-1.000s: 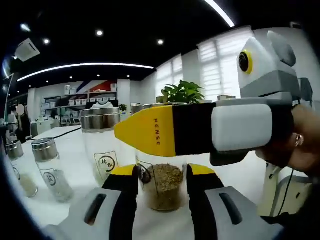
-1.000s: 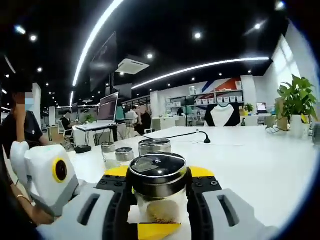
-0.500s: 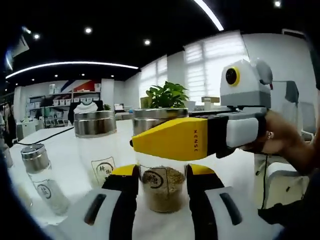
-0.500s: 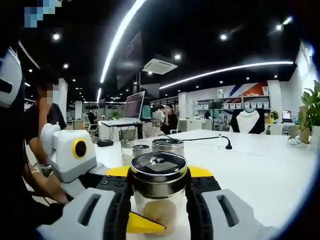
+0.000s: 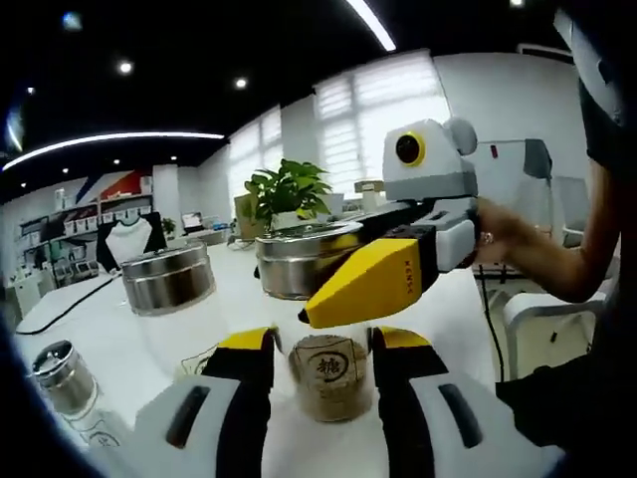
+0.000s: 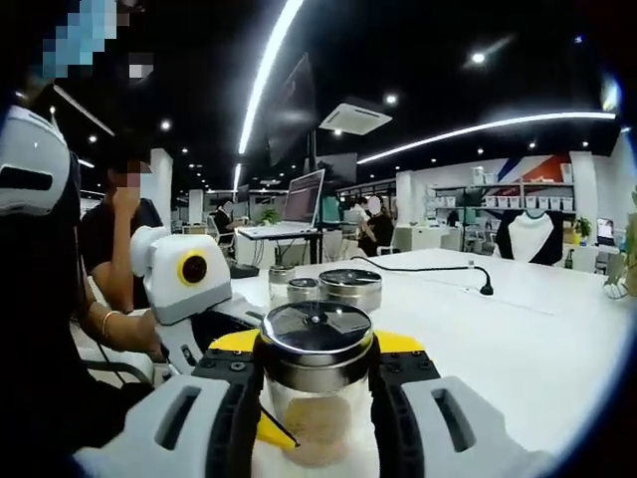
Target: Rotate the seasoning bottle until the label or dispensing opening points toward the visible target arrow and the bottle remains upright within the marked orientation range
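1. Bright, even indoor light; both views are sharp at the centre.
2. Ceiling strip lights (image 6: 267, 70) and spot lamps glow against a dark ceiling.
3. Daylight through the window blinds (image 5: 383, 119) washes out behind the plant (image 5: 286, 189).
4. Fisheye bending curves the strip lights and stretches the edges.
5. The table (image 6: 518, 349) gleams white, with shadows faint.

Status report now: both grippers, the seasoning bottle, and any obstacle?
Left gripper shut on seasoning bottle body. Right gripper shut below its metal cap. Bottle upright, label facing left gripper view. Other jars close behind; no arrow seen.
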Demonstrator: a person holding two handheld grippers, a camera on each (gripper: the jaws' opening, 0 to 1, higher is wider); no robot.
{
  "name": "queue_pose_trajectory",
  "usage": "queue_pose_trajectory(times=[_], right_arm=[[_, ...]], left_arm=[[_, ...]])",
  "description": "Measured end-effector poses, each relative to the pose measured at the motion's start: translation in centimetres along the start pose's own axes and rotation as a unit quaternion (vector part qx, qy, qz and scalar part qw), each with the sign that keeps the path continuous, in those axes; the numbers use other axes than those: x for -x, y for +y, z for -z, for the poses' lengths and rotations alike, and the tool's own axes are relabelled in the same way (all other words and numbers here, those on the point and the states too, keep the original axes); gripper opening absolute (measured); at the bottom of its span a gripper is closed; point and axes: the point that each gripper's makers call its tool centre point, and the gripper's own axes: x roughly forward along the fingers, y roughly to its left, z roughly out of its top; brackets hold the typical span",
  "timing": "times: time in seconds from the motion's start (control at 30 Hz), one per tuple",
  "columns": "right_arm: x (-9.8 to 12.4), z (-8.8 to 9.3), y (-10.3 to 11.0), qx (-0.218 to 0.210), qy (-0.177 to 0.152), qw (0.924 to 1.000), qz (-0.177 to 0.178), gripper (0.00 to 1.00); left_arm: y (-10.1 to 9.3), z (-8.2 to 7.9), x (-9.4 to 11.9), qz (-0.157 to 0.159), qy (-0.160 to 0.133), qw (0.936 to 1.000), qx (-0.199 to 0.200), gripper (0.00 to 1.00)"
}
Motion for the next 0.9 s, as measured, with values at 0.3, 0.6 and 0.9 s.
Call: queue_pose_trajectory(times=[0.3,0.6,0.9], right_arm=[[0.0,0.1,-0.3,-0.003,0.004,1.0000,0.004,0.39],[1.1,0.1,-0.9,-0.029,-0.002,0.9989,0.037,0.40],[2.3,-0.2,-1.3,-0.035,-0.006,0.9978,0.056,0.40]], left_arm=[[-0.2,-0.1,-0.4,0.037,-0.008,0.9992,0.009,0.41],[0.0,0.0,-0.7,-0.009,-0.026,0.9987,0.043,0.40],[0.0,0.1,-0.9,-0.051,-0.042,0.9959,0.062,0.40]])
